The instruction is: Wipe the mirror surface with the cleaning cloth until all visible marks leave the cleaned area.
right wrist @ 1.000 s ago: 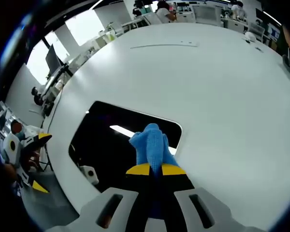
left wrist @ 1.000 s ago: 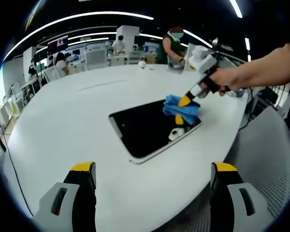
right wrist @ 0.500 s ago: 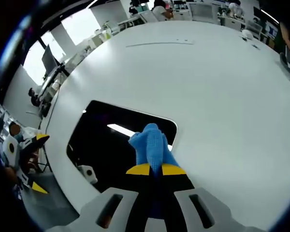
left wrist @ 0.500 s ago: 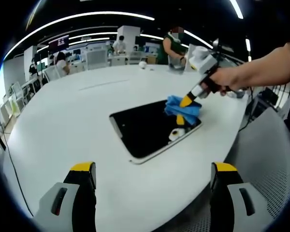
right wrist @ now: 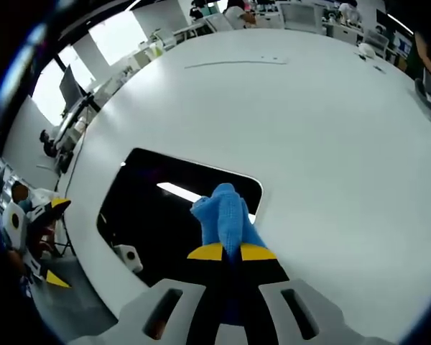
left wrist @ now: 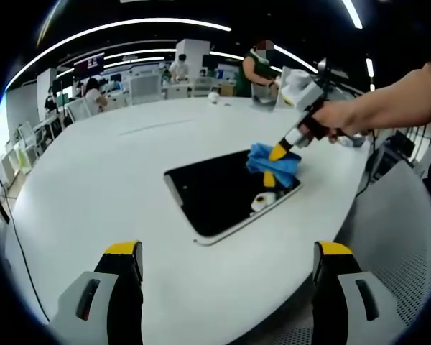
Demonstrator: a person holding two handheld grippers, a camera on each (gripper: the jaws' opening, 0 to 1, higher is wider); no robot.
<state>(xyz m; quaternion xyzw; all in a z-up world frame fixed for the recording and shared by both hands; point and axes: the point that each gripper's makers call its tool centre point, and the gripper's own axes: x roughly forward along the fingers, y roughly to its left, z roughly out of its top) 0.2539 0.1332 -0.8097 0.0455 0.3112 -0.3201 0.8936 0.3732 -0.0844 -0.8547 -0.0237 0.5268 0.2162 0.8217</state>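
Blue cloth (right wrist: 225,219) pinched in right hand-held gripper (right wrist: 228,252), on mirror (right wrist: 158,208)

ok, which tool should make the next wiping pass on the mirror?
Right. The right tool is shut on the blue cleaning cloth, already at the dark rectangular mirror. The left tool is open, holds nothing, and sits back from the mirror.
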